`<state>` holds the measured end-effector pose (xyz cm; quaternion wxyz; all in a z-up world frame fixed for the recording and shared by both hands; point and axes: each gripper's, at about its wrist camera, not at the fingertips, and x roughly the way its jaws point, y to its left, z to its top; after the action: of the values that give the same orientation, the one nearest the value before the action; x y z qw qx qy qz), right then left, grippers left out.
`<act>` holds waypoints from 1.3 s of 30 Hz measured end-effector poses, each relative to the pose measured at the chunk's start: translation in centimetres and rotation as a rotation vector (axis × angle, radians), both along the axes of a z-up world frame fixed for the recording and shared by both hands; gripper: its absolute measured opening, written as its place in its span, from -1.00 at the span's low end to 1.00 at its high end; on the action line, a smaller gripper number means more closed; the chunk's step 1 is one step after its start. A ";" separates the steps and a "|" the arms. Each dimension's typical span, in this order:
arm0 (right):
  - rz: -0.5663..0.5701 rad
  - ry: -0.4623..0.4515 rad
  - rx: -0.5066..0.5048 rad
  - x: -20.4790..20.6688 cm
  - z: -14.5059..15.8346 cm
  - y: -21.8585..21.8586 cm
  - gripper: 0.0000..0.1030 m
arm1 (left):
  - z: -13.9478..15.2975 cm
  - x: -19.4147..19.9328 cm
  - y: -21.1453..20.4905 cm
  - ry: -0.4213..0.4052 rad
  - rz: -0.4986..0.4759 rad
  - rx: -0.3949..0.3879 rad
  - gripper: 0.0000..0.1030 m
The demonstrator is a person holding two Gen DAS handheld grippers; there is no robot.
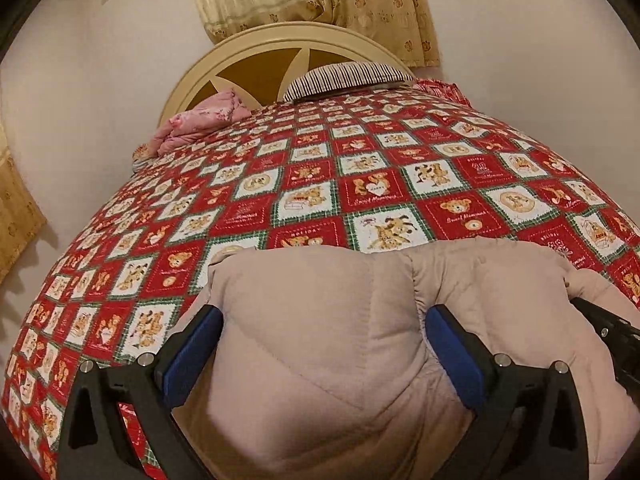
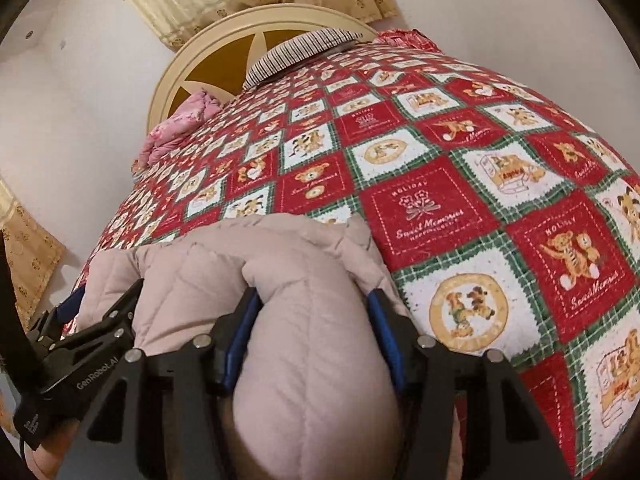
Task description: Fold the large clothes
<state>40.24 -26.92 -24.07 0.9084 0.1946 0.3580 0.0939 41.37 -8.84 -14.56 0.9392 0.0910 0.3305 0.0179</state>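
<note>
The puffy beige jacket (image 1: 320, 352) lies bunched up at the near end of the bed, on the red teddy-bear quilt (image 1: 360, 184). It looks partly folded already, because it sits as a thick, short bundle and not spread out flat. It is not a tidy stack yet, so some folding and smoothing is probably still left.

The left gripper (image 1: 324, 356) has its blue fingers (image 1: 196, 356) wide apart. The jacket bulges up between them, but the pads do not seem to squeeze it.

The right gripper (image 2: 316, 344) is closed part way around a fat fold of the jacket (image 2: 312, 360), and its blue pads press into both sides of the fold.

The right view shows the left gripper (image 2: 80, 344) from outside, beside the jacket. The left view shows only a black bit of the right one at its edge.

Farther behind the jacket, the quilt runs up to a striped pillow (image 1: 348, 78), a pink bundle (image 1: 200, 124) and the round headboard (image 1: 256, 60).
</note>
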 end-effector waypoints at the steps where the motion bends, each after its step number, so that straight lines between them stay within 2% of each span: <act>1: -0.001 0.002 -0.003 0.0 -0.1 0.0 0.11 | 0.0 0.1 0.1 0.003 -0.001 -0.004 0.98; 14: 0.000 0.034 -0.041 0.6 -0.6 0.6 0.13 | -1.2 0.8 0.3 0.030 -0.004 -0.026 0.98; 39: -0.004 0.076 -0.090 1.5 -1.1 1.2 0.19 | -2.0 1.6 0.2 0.072 -0.005 -0.019 0.98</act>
<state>41.76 -25.74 -25.15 0.9021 0.1577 0.3958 0.0685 42.95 -8.66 -16.55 0.9275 0.0837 0.3641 0.0091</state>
